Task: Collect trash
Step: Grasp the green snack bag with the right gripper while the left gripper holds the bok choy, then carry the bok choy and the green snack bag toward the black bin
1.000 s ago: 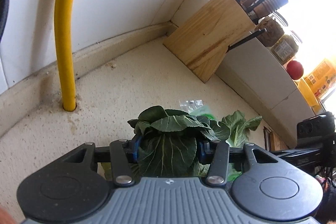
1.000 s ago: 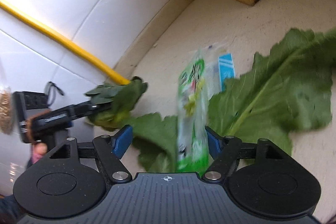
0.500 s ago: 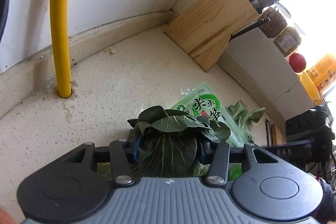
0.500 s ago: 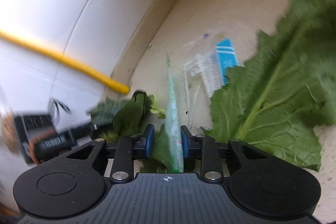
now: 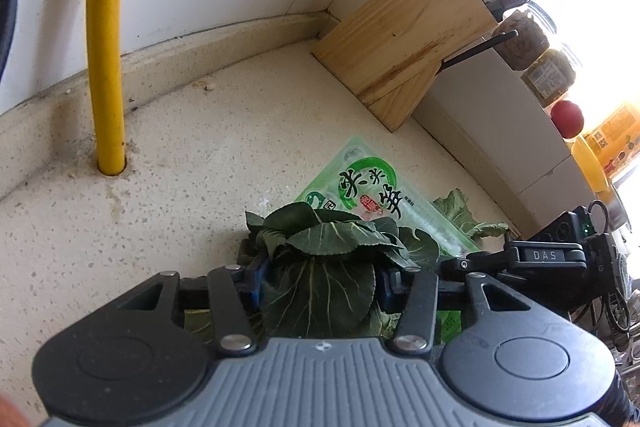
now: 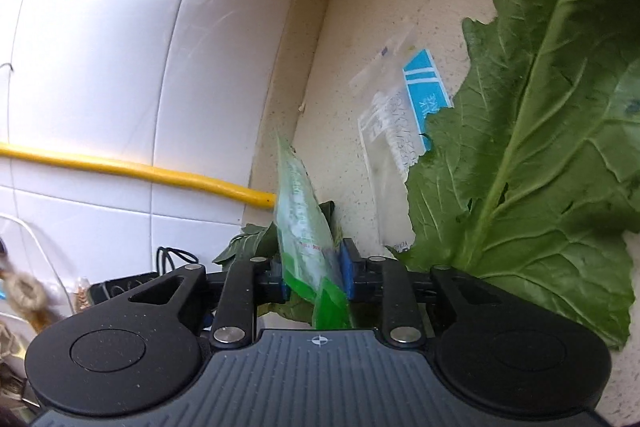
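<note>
My left gripper (image 5: 318,281) is shut on a bunch of dark green leaves (image 5: 324,267), held above the speckled counter (image 5: 200,163). Just beyond it the green printed wrapper (image 5: 368,187) hangs in the air. In the right wrist view my right gripper (image 6: 313,273) is shut on that green wrapper (image 6: 300,211), which stands edge-on between the blue pads. A large green leaf (image 6: 532,131) lies on the counter to the right. A clear packet with a blue label (image 6: 404,115) lies beside the leaf. The other gripper (image 5: 520,259) shows at the right of the left wrist view.
A wooden knife block (image 5: 404,35) stands in the back corner. A yellow pipe (image 5: 106,39) rises from the counter along the white tiled wall (image 6: 120,47). Jars (image 5: 536,59), a tomato (image 5: 567,118) and a yellow bottle (image 5: 608,135) sit on the window ledge.
My right gripper closed on the green wrapper and lifted it off the counter, uncovering the clear packet. The left gripper kept hold of the leaves and shifted only slightly.
</note>
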The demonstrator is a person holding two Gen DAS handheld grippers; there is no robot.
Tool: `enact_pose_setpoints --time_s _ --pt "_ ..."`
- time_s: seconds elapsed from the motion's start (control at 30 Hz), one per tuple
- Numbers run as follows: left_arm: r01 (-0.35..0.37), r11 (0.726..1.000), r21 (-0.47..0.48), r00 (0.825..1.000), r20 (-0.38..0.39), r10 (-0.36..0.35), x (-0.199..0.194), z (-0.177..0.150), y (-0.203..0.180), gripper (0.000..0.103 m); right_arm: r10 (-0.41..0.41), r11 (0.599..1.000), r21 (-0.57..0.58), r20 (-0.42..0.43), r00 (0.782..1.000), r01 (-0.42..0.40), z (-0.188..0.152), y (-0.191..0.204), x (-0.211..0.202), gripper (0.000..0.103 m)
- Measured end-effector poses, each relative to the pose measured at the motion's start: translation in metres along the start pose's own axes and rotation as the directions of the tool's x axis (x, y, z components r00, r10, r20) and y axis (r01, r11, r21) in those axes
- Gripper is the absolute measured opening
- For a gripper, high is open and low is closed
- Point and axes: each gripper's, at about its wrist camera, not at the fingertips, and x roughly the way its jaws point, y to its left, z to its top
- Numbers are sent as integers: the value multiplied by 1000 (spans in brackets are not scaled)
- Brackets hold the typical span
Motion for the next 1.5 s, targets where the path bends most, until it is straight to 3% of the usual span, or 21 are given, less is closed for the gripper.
enact_pose_setpoints --time_s 0.07,0.27,0.4,0.73,0.93,1.1,1.23,1.27,1.3,1.33,1.37,1.43,1.5 --pt "4 1000 3 1000 2 -4 -1 2 -1 45 5 1000 4 10 1000 -5 -2 4 1 33" --pt "52 998 21 997 49 -53 -13 13 -12 45 118 992 28 70 991 -120 -2 17 -13 29" --pt "90 995 49 991 90 -94 -26 22 -26 45 156 987 -42 102 982 -152 0 47 -27 29" --pt "156 976 152 970 163 -181 -57 36 -62 45 160 964 -232 133 978 -126 -5 103 -58 29" --pt "180 972 150 967 154 -203 -70 27 -64 45 125 956 -281 133 983 -83 -21 115 -64 29" --pt "158 978 136 978 117 -174 -70 8 -58 45 -9 951 -305 148 989 54 -35 103 -78 34" --pt "131 988 86 983 121 -141 -73 -3 -44 45 -61 951 -288 173 983 110 -35 86 -87 34" --pt "125 989 74 984 122 -133 -74 -5 -41 45 -86 946 -292 197 977 142 -33 82 -88 42" --pt "122 991 59 985 119 -128 -74 -7 -38 45 -123 934 -304 222 967 188 -30 80 -89 51" --pt "119 992 50 985 117 -124 -72 -8 -37 45 -176 909 -333 235 956 250 -24 80 -86 70" --pt "117 992 43 986 114 -122 -71 -9 -35 45 -219 881 -368 237 946 296 -20 81 -82 81" --pt "113 993 37 987 111 -117 -68 -10 -33 45 -316 789 -468 248 916 398 -15 85 -69 81" --pt "114 993 32 988 103 -116 -64 -12 -31 45 -433 617 -617 253 865 489 -18 96 -45 82"
